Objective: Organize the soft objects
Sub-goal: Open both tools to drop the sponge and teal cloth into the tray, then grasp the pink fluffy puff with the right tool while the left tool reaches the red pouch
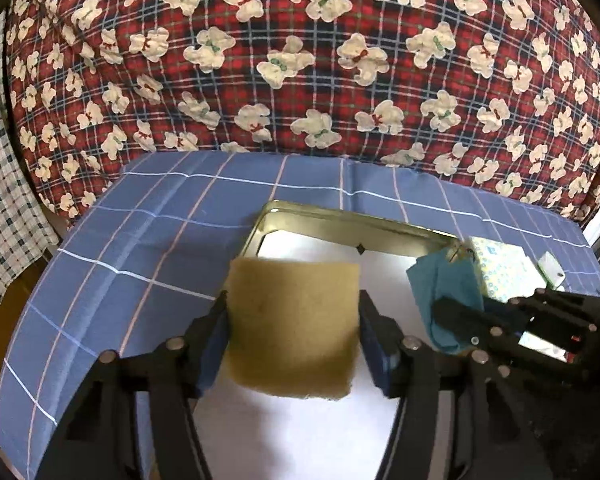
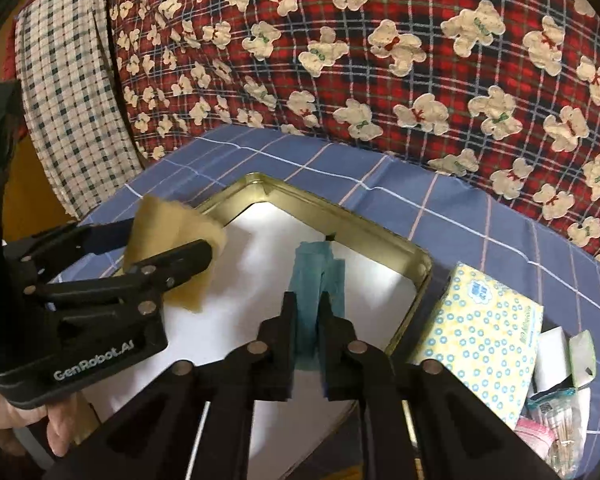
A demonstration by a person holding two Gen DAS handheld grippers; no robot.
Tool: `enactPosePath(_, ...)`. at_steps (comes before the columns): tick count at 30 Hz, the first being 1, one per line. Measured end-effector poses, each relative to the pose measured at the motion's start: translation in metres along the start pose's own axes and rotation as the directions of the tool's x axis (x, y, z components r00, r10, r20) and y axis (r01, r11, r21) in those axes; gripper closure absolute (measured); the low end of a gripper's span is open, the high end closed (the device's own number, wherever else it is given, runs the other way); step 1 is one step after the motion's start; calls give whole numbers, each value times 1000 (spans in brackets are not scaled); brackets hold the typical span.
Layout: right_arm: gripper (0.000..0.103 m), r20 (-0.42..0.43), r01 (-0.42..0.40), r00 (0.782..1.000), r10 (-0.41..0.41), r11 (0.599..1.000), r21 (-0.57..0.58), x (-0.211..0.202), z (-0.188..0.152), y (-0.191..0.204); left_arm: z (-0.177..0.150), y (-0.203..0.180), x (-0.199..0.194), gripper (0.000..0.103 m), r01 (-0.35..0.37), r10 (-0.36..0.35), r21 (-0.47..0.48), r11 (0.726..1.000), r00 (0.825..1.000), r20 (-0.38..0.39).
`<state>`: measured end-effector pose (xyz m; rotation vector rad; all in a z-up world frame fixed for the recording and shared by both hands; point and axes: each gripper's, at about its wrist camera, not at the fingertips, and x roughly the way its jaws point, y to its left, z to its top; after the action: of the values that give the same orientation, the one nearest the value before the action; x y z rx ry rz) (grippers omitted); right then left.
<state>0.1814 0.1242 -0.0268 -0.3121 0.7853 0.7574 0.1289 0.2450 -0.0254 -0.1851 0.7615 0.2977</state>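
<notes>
Tan sponge (image 1: 294, 328), teal cloth (image 2: 320, 280)

My left gripper (image 1: 294, 320) clamps a tan sponge pad (image 1: 294, 324) between both fingers, holding it above the white-lined gold tray (image 1: 340, 222). At three o'clock, my right gripper (image 1: 496, 320) pinches a teal cloth (image 1: 448, 284) over the tray's right side. Just beyond it, a dotted tissue pack (image 1: 500, 272) lies on the blue checked cloth (image 1: 140, 240). A red bear-print blanket (image 1: 300, 60) fills twelve o'clock.
</notes>
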Motion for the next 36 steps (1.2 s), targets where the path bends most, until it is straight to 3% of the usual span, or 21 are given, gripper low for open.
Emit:
enactPosePath(2,72,12,-17,1000,17,1000,16,-4,-1,-2,-2,0,-3,32,-3,3,1,1000,1000,13)
enactPosePath(4,68,29,-25,999,24,999,27,-8,-1,-5,-3,-1,-6,31,-12,11,3,1000,1000,27)
enactPosePath(9,66,71,-30,997,27,999,37,-26,-4,-9,-5,-5,-15,29,-6,5,6,1000,999,52)
enactPosePath(17,56,160,-38,987,27,997,66,-73,-21,-23,-29,-35,-48,21,-5,0,25,1000,985,170)
enactPosePath(21,55,202,-26,979,12,998,66,-104,-36,-38,-43,-55,-66,10,-10,-7,72,997,971,238)
enactPosePath(25,53,247,16,968,-38,996,89,-138,-61,-64,-53,-73,-82,9,-17,-14,100,995,956,294)
enactPosePath(30,35,289,75,948,-132,977,201,-180,-111,-110,-74,-88,-98,3,38,-66,86,996,936,346)
enactPosePath(36,35,205,175,950,-235,946,275,-189,-170,-145,-97,-113,-98,3,92,-125,113,989,934,334)
